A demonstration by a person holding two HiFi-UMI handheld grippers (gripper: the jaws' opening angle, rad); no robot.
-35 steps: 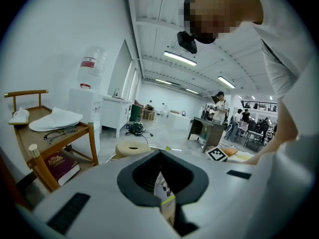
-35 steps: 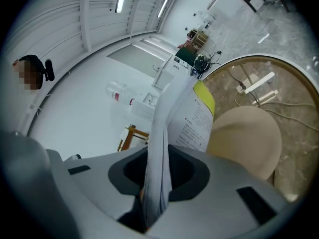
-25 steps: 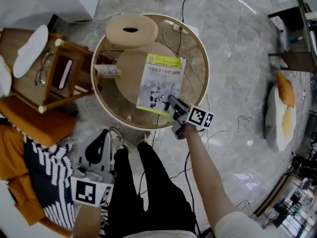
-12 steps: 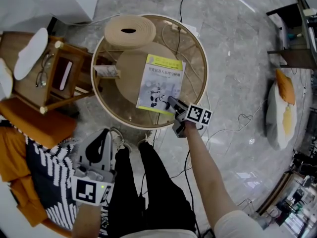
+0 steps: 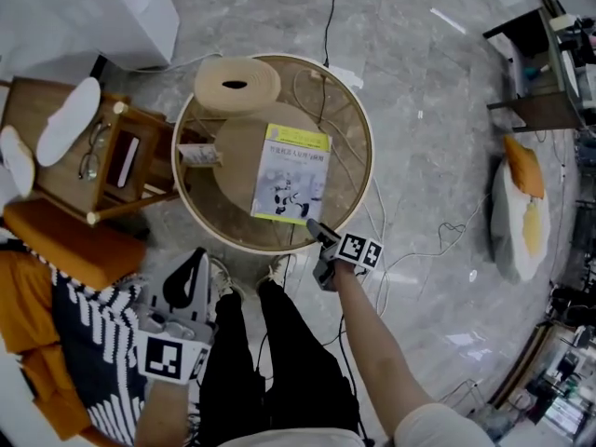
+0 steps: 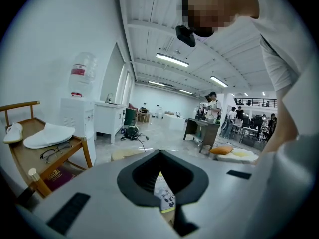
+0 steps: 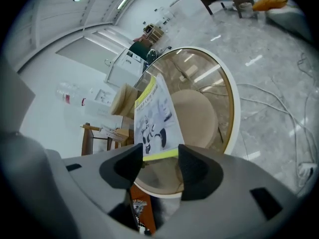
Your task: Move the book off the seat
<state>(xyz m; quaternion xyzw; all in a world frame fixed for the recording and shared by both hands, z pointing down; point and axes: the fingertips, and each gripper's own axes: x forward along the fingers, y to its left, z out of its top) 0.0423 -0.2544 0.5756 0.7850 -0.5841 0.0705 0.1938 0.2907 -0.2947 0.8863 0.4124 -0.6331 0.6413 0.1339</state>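
The book (image 5: 291, 173) is lying flat on the round seat (image 5: 235, 145), not yet being lifted.
It is probably handling as a light, floppy paperback with a slick cover, so biting deep over its near edge is looking best; the right hand-held gripper (image 5: 315, 232) is angling down just short of that edge, jaws having just been opening wide, gripping nothing; the left hand-held gripper (image 5: 196, 257) is hanging low, tips together, empty.

A book (image 5: 291, 173) lies flat on the round tan seat (image 5: 237, 152) of a wicker bowl chair (image 5: 352, 161); the right claw (image 5: 313, 225) points at its near corner, jaws just opening, the corner at their tips, unclamped; the left claw (image 5: 184, 285) hangs low beside the person's legs (image 5: 279, 361).
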